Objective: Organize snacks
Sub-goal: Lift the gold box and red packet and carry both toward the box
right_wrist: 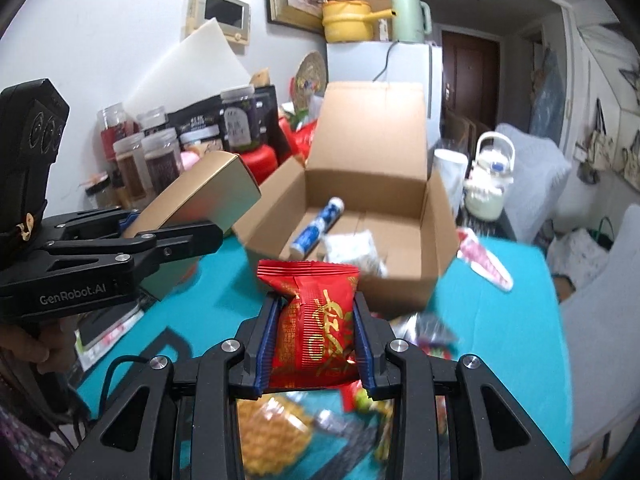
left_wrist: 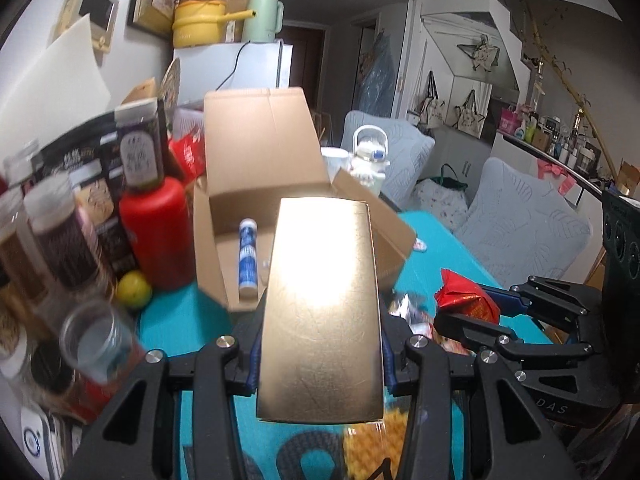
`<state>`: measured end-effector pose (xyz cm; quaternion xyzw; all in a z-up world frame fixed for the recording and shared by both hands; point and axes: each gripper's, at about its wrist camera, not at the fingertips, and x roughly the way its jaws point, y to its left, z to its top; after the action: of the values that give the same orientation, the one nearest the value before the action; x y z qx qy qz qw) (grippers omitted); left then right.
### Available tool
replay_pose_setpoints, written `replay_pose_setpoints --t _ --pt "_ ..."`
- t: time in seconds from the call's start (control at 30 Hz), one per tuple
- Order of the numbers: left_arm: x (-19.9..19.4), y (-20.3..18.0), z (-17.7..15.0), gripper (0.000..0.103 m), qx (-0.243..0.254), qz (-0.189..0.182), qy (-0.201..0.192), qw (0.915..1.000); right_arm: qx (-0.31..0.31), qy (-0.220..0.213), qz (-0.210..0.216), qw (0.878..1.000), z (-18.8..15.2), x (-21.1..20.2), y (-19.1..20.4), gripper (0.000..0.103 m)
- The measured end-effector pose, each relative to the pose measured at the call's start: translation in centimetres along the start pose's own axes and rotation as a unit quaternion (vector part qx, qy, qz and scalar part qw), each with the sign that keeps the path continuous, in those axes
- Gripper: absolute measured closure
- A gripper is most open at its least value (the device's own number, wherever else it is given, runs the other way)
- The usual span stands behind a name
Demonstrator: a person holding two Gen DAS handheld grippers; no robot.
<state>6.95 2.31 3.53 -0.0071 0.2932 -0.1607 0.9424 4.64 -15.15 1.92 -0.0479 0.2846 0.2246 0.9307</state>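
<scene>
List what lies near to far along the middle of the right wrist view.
right tongs shut on the red snack packet → cardboard box holding a blue tube → white fridge → yellow pot

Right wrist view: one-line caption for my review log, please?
Right gripper holds a red packet before the open box; left gripper carries a gold box.

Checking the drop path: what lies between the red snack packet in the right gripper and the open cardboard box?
In the right wrist view, only bare teal tablecloth separates the red snack packet, clamped in the right gripper, from the cardboard box.
</scene>
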Motion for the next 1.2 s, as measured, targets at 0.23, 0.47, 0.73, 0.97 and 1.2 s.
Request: replay_pose_setpoints --t 0.23,0.47,0.73,0.97,1.2 --pt "1.8 0.1 2.9 0.060 0.005 -0.006 -0.020 0.9998 -0.003 -0.023 0.008 1.000 3.3 1.6 -1.4 0.069" --pt "4.6 0.9 5.9 0.060 -0.006 -0.006 -0.050 0.9987 -0.006 -0.047 -0.001 0.999 6.8 3.6 -2.9 0.069" --pt "8.9 3.0 8.8 0.060 -0.025 0.002 -0.057 0.9980 0.003 -0.051 -0.005 0.999 9.8 7.5 -5.1 0.069" --pt "12.2 4.7 10.3 0.060 -0.038 0.020 -0.053 0.9977 0.015 -0.044 -0.009 0.999 11.4 11.6 -6.8 0.069" --pt "16.4 6.5 9.7 0.060 -0.045 0.047 -0.015 0.9978 0.034 -0.018 0.023 0.999 11.9 16.5 -8.2 0.069"
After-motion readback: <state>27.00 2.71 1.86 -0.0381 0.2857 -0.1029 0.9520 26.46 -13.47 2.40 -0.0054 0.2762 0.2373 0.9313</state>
